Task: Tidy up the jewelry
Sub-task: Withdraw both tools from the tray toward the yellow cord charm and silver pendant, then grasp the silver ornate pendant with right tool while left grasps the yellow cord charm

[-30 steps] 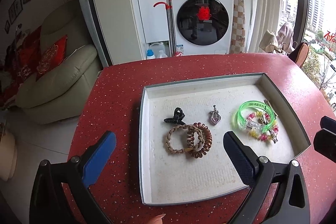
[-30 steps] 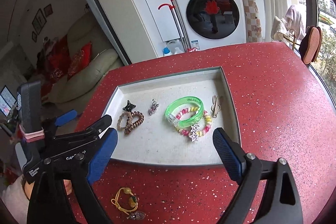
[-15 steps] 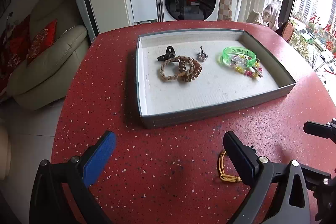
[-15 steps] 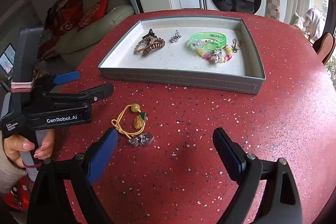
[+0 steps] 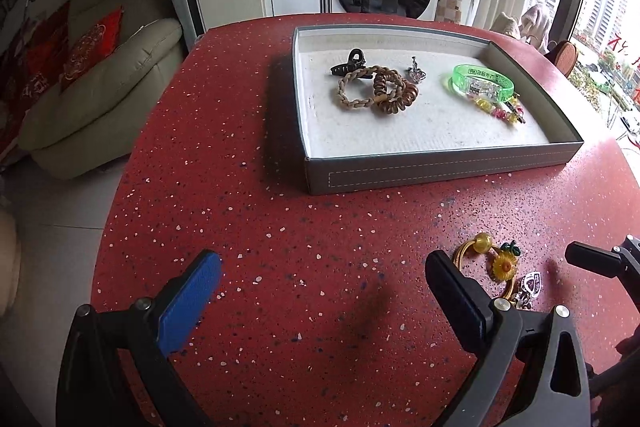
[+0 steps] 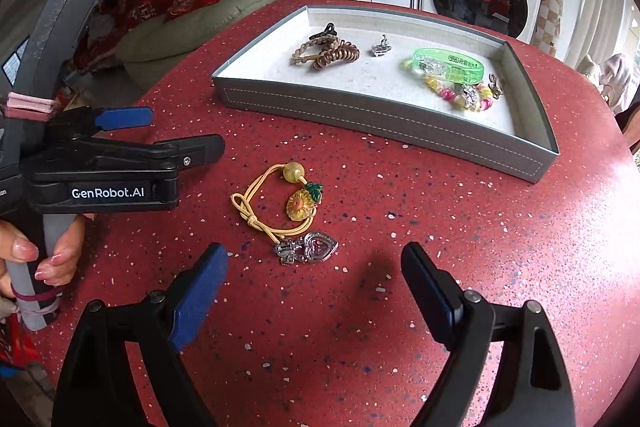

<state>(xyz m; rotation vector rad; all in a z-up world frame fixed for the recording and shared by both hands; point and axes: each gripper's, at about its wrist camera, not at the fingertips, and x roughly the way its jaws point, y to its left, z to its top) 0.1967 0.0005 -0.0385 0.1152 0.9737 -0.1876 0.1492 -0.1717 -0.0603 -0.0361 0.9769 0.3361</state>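
Both tongs had drawn back from the grey tray toward the yellow elastic hair tie with sunflower charm and silver heart pendant on the red speckled desk. Right tongs, closing slightly but wide and empty, sat nearer, the pieces just ahead; left tongs gaped empty. Its finger hid part of the tie.

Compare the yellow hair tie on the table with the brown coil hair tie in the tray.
The yellow hair tie lies on the bare red table, outside the tray; the coil tie lies inside it.
The yellow tie is a thin knotted cord with a bead and a sunflower charm; the coil tie is a thick brown spiral with no charm.
The yellow tie touches a silver heart pendant; the coil tie overlaps a braided band.
Both are closed loops lying flat.
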